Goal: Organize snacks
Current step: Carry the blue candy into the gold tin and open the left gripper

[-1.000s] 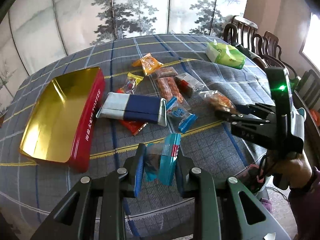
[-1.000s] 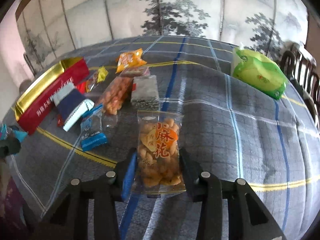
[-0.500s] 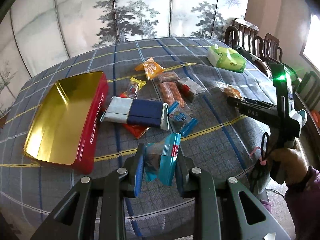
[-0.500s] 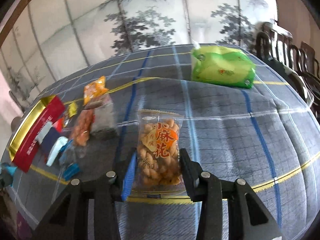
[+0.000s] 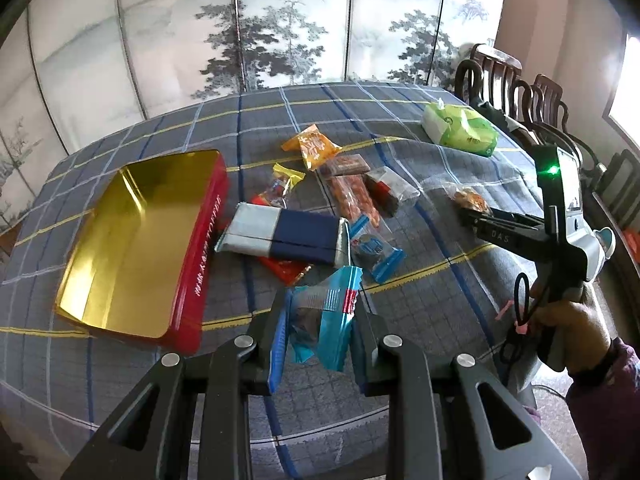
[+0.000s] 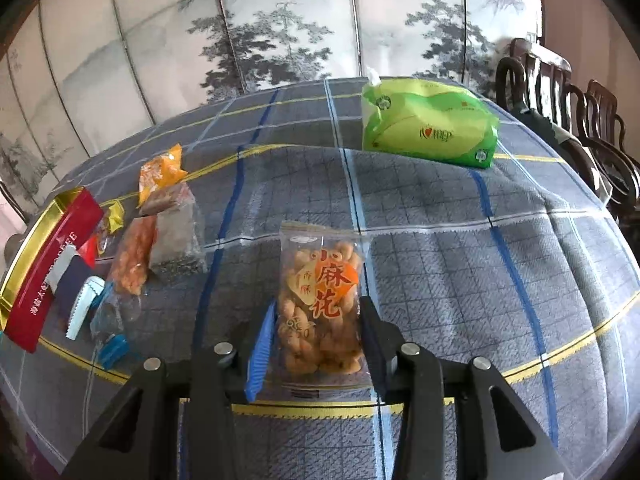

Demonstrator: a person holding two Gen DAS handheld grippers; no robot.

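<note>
The right gripper, still clamping the fried-twist packet, has rolled level.

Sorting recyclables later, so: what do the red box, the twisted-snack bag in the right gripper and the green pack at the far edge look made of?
Red box: likely tin, given its mirror-like gold inside and glossy red wall. Twisted-snack bag: clear shiny plastic film, contents showing through. Green pack: soft printed plastic wrap, wrinkled, with white tissue poking out on top.
</note>
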